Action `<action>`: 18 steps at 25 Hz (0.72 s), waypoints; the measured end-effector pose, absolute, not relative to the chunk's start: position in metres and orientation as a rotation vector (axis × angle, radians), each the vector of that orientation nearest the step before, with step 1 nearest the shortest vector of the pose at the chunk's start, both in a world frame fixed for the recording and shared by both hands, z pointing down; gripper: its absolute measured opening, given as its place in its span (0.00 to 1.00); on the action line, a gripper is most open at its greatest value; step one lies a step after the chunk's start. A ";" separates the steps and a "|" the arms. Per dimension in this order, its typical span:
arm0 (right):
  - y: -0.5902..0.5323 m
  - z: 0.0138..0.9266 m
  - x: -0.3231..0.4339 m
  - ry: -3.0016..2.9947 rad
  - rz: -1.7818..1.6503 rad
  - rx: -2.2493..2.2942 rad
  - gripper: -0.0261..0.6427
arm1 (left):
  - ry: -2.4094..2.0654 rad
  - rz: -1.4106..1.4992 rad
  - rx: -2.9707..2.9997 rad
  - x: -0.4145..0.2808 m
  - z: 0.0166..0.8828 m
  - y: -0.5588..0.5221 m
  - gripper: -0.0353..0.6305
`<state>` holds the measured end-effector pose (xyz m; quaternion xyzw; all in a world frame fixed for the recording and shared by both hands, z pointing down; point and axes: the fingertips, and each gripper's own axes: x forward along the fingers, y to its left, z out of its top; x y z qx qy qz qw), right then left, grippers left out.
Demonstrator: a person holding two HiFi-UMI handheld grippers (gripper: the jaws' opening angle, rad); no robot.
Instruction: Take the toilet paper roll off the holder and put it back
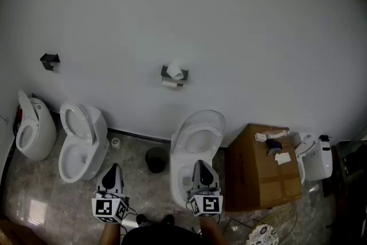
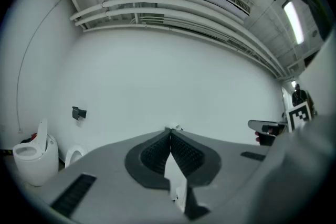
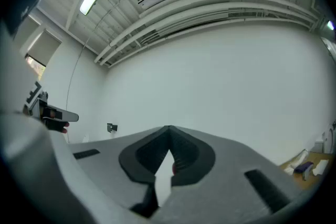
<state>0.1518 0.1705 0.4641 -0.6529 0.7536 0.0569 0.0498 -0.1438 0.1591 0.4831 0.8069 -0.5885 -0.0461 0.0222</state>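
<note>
Left gripper [image 1: 114,172] and right gripper [image 1: 201,168] sit pinched closed, empty, well short of toilet paper roll [image 1: 175,72] on far-wall holder [image 1: 184,74]. I risk knocking it loose unless jaws open first.

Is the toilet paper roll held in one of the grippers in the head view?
No, the toilet paper roll sits at the holder on the wall, far from the left gripper and the right gripper.
</note>
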 end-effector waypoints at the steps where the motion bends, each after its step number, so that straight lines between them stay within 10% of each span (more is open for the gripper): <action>1: 0.170 0.464 0.152 2.295 0.177 -1.988 0.04 | -1.824 -0.147 2.501 -0.144 0.483 0.158 0.06; 18: 0.168 0.463 0.147 2.303 0.179 -1.961 0.04 | -1.772 -0.134 2.491 -0.138 0.483 0.157 0.06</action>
